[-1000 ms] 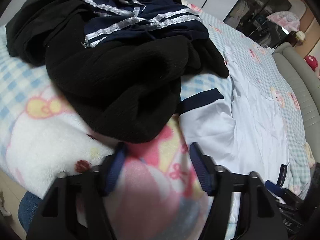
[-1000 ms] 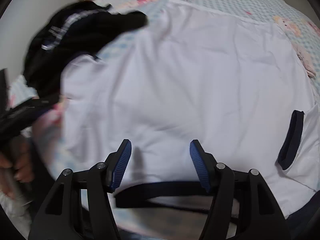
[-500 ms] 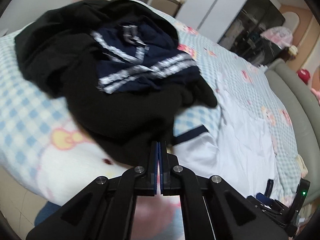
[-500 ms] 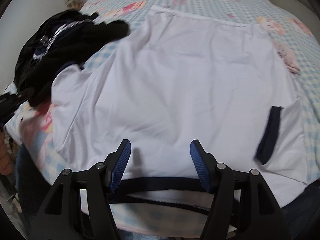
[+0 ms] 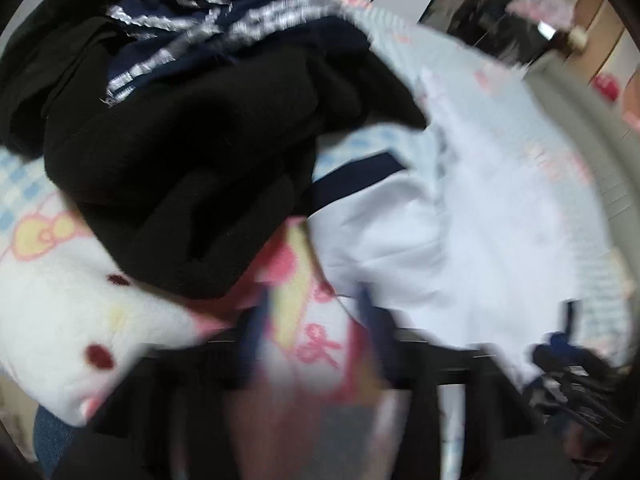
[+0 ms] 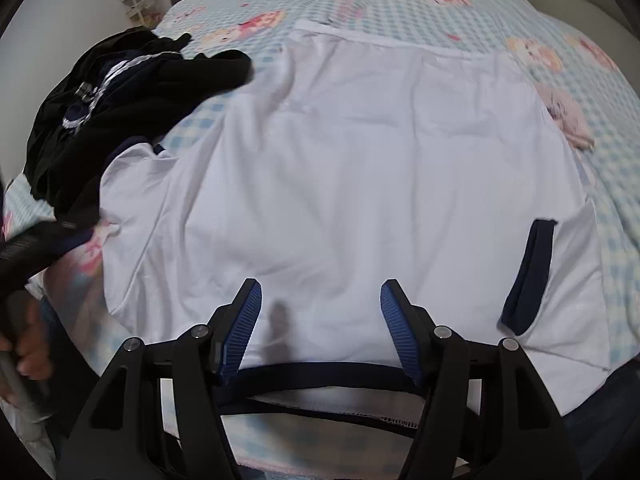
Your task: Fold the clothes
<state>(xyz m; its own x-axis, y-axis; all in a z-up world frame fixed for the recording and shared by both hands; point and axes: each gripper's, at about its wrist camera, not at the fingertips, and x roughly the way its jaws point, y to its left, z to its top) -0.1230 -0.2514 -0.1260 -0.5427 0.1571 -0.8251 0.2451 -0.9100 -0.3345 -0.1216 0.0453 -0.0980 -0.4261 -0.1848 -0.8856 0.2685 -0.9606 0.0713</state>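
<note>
Our right tool (image 6: 320, 292) is open wide, with its two blue fingers (image 6: 244, 320) apart and nothing pinched between them. It hangs just over the near end of the white shirt (image 6: 360, 160), right above the dark blue collar (image 6: 320, 372). The shirt lies spread out flat on the bed. One short sleeve, with a dark blue cuff (image 6: 528, 276), sticks out on the right side. The other sleeve, on the left, runs partly under a pile of black clothes (image 6: 132, 108). Under the shirt we see the bed cover (image 6: 400, 8), with blue and white squares and little pink cartoon pictures. Our left tool (image 5: 314, 304) looks very blurry. Its fingers are apart and opening, and nothing is pinched between them. It is over the fluffy cartoon blanket (image 5: 60, 300), at the near edge of the bed, just beside the left sleeve of the shirt. Past it sits the black pile. On top of that pile lies a dark blue piece of clothing with shiny silver stripes (image 5: 180, 52). In the right view we also see our left hand (image 6: 32, 344) gripping the handle of its tool, down by the left edge.
</note>
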